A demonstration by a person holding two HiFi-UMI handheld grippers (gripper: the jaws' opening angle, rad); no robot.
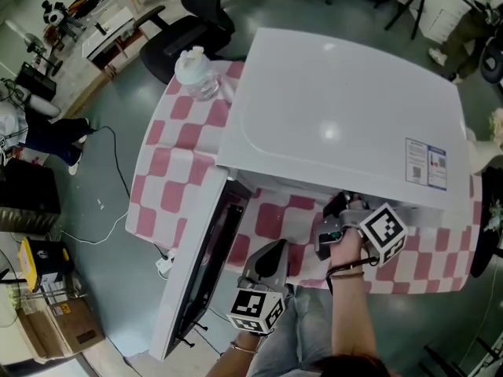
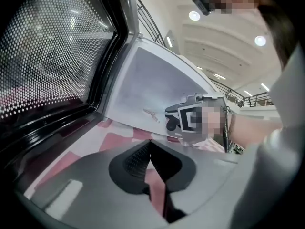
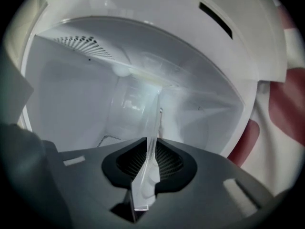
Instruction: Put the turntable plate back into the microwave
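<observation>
While the door (image 1: 196, 273) hangs open, scene: a white microwave (image 1: 346, 108) sits on a pink-and-white checked cloth (image 1: 177, 132). In the head view the door swings out to the left.
Plate: a clear glass plate (image 3: 153, 128), seen edge-on in the right gripper view. It reaches from the jaws into the white cavity. Whether it touches the cavity floor cannot be told.
Right gripper: the right gripper (image 3: 151, 144) has its jaws narrowly parted and clamped on the plate's rim. In the head view it sits at the microwave's mouth, partly under the top's front edge.
Left gripper: the left gripper (image 2: 151, 149) has its jaws pressed together with nothing between them. It is over the cloth in front of the microwave, between the door and the right gripper.
Behind: a clear bottle (image 1: 195, 73) stands on the cloth beside the microwave's far left corner.
</observation>
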